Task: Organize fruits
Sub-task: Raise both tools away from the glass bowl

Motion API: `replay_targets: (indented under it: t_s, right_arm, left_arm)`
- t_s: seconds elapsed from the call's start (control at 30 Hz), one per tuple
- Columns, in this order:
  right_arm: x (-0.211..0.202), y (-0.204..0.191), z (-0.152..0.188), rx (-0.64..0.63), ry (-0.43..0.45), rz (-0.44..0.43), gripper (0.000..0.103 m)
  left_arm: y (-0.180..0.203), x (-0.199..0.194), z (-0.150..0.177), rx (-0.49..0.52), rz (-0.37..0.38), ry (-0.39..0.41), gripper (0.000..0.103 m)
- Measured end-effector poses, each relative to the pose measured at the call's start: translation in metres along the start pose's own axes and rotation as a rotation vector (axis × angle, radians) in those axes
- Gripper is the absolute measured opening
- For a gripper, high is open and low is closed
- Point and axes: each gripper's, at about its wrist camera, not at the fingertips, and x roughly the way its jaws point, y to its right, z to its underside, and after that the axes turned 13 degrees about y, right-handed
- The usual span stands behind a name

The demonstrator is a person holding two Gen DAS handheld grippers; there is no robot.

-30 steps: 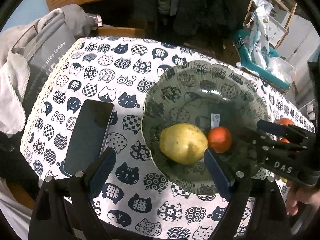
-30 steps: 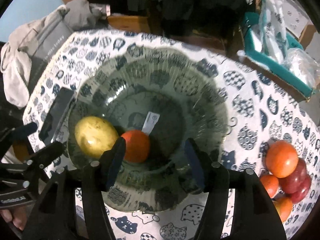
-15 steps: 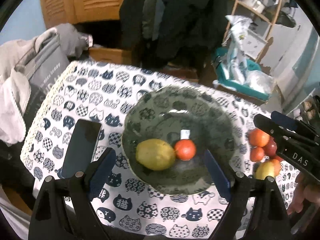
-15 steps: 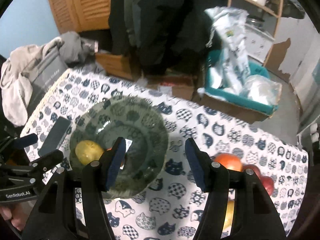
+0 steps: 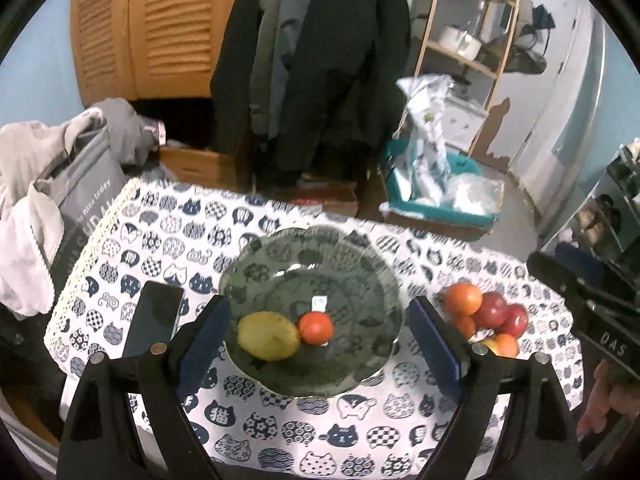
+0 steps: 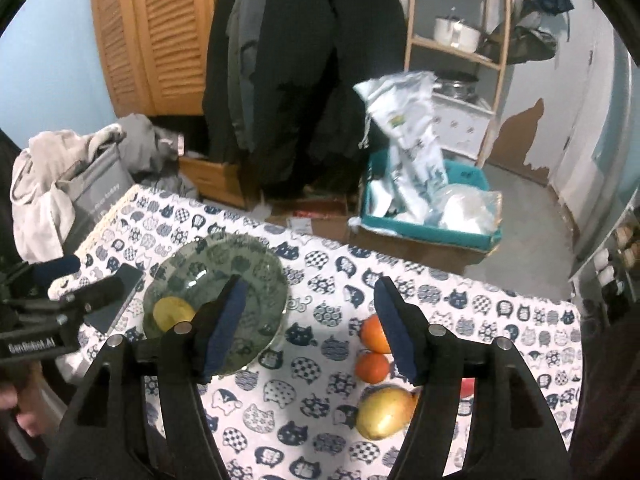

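In the left wrist view, the left tool (image 5: 316, 334) hangs above the cat-print worktop (image 5: 344, 436) with its blue pads (image 5: 204, 334) spread wide and nothing between them. Framed by them at the centre of the frame sits a green glass bowl (image 5: 352, 268); in it a yellow mango (image 5: 268, 335) lies touching a small orange fruit (image 5: 316, 328), near a white sticker (image 5: 319, 303). A dark phone (image 5: 152, 322) lies on the worktop just left of the bowl. At the right of the frame, a pile of loose red and orange fruits (image 5: 486, 314) rests on the cloth, apart from the bowl.

In the right wrist view, the right tool (image 6: 310, 322) is also spread and empty, held over the bare cloth between the bowl at left and the loose fruit at lower right, where a yellow-red mango (image 6: 384, 410) lies below two orange fruits (image 6: 373, 366).
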Motion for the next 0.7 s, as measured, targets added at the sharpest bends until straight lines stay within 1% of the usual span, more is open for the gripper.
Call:
replay_targets:
  t_s: [0.1, 0.2, 0.3, 0.37, 0.57, 0.63, 0.7]
  right_arm:
    - [-0.016, 0.009, -0.002, 0.011, 0.027, 0.007, 0.067]
    - [-0.030, 0.018, -0.004, 0.015, 0.055, 0.016, 0.068]
    - [-0.045, 0.024, -0.005, -0.006, 0.087, 0.039, 0.073]
    - [-0.055, 0.029, -0.004, -0.020, 0.110, 0.050, 0.075]
    - [-0.079, 0.049, -0.002, -0.008, 0.153, 0.062, 0.076]
    - [-0.085, 0.056, -0.001, -0.001, 0.157, 0.072, 0.076]
    - [-0.090, 0.064, 0.002, 0.009, 0.161, 0.084, 0.076]
  left_arm:
    - [0.009, -0.017, -0.007, 0.005, 0.006, 0.063, 0.091]
    - [0.018, -0.029, -0.012, 0.026, 0.013, 0.107, 0.091]
    - [0.027, -0.039, -0.016, 0.043, 0.027, 0.139, 0.091]
    - [0.033, -0.045, -0.018, 0.048, 0.039, 0.157, 0.091]
    - [0.050, -0.058, -0.022, 0.081, 0.062, 0.193, 0.091]
    - [0.057, -0.062, -0.024, 0.090, 0.073, 0.207, 0.095]
    - [0.063, -0.066, -0.024, 0.098, 0.087, 0.217, 0.097]
